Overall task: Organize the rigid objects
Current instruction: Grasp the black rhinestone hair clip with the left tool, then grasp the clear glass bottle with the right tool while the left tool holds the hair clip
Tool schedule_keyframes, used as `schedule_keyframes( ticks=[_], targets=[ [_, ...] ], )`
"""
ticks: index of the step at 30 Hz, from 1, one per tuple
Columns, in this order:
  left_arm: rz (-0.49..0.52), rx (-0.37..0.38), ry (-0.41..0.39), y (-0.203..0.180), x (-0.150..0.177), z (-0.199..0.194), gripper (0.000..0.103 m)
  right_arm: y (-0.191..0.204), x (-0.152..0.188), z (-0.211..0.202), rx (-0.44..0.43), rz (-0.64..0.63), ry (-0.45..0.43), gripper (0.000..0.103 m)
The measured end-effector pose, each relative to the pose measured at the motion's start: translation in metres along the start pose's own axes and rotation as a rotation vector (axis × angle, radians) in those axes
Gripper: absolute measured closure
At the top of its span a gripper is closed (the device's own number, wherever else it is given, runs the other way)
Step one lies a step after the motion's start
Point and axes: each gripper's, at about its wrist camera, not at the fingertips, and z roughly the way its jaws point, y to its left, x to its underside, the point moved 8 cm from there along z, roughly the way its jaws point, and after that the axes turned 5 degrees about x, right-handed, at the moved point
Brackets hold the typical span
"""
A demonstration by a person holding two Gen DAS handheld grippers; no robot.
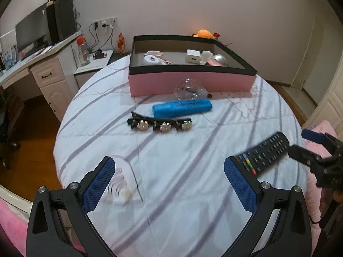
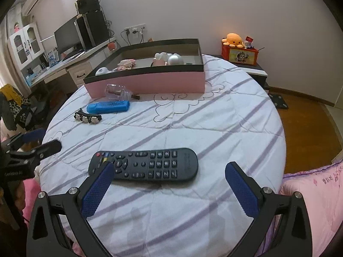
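A black remote control lies on the round table's white striped cloth, just ahead of my open right gripper; it also shows in the left wrist view. My left gripper is open and empty above the cloth, with a clear plastic piece by its left finger. Farther back lie a black hair clip with three shiny knobs, a blue case and a clear glass bottle on its side. A pink box with a black rim holds several small items.
A desk with a monitor and speakers stands at the left. A red box with an orange plush sits on a low cabinet at the right. A pink quilt lies beside the table. The wood floor shows around the table edges.
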Motion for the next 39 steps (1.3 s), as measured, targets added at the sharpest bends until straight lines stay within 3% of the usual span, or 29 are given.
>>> schedule_keyframes(
  ticks=[4,11,18,21,24,30,39],
  targets=[
    [-0.028,-0.020,0.030,0.011,-0.013,0.027,0.000,0.001,-0.009,0.010,-0.006,-0.005,0.004,0.000],
    [-0.146,0.014,0.067,0.016,-0.029,0.059,0.000,-0.003,-0.027,0.030,-0.002,-0.008,0.016,0.000],
    [-0.159,-0.036,0.093,0.018,-0.036,0.083,0.000,-0.002,-0.034,0.043,-0.045,0.005,0.037,0.000],
    [-0.146,-0.005,0.075,0.021,-0.036,0.082,0.001,-0.002,-0.032,0.045,-0.036,-0.003,0.042,0.000],
    [-0.092,-0.001,0.069,0.024,-0.030,0.076,0.011,-0.002,-0.032,0.045,-0.035,-0.002,0.043,0.000],
    [-0.029,-0.093,0.075,0.042,-0.018,0.062,0.012,-0.001,-0.029,0.042,-0.041,0.004,0.046,0.000],
    [-0.033,-0.045,0.062,0.056,0.008,0.030,0.012,0.015,-0.029,0.036,-0.051,-0.025,0.036,0.000]
  ],
)
